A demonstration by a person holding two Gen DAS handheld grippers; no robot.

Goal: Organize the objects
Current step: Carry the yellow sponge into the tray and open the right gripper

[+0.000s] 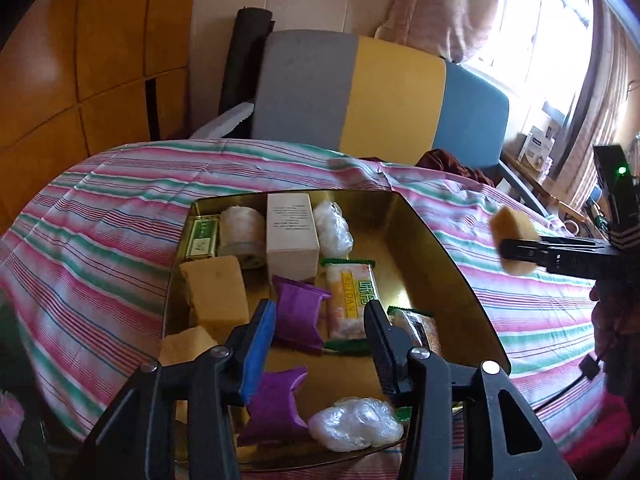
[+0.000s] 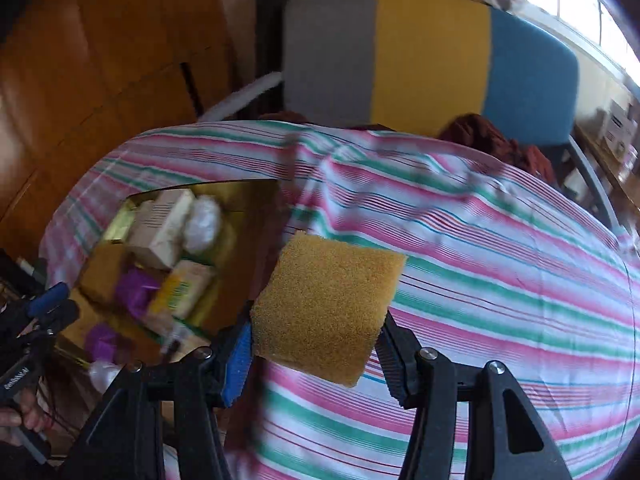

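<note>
sponges: 3, two in gold tray (image 1: 452, 280) left side, one (image 2: 328, 316) clamped by right gripper (image 2: 316, 344)
purple packets: 2, lower centre
left gripper (image 1: 320, 340): jaws apart, empty

Tray (image 1: 448, 264) on bedspread (image 1: 100, 216) (chair (image 1: 384, 92) behind) — sponge (image 2: 328, 312) right of tray.

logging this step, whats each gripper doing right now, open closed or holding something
left gripper: open, nothing between its pads, over the gold tray.
right gripper: shut on the yellow sponge, over the striped cloth.
</note>
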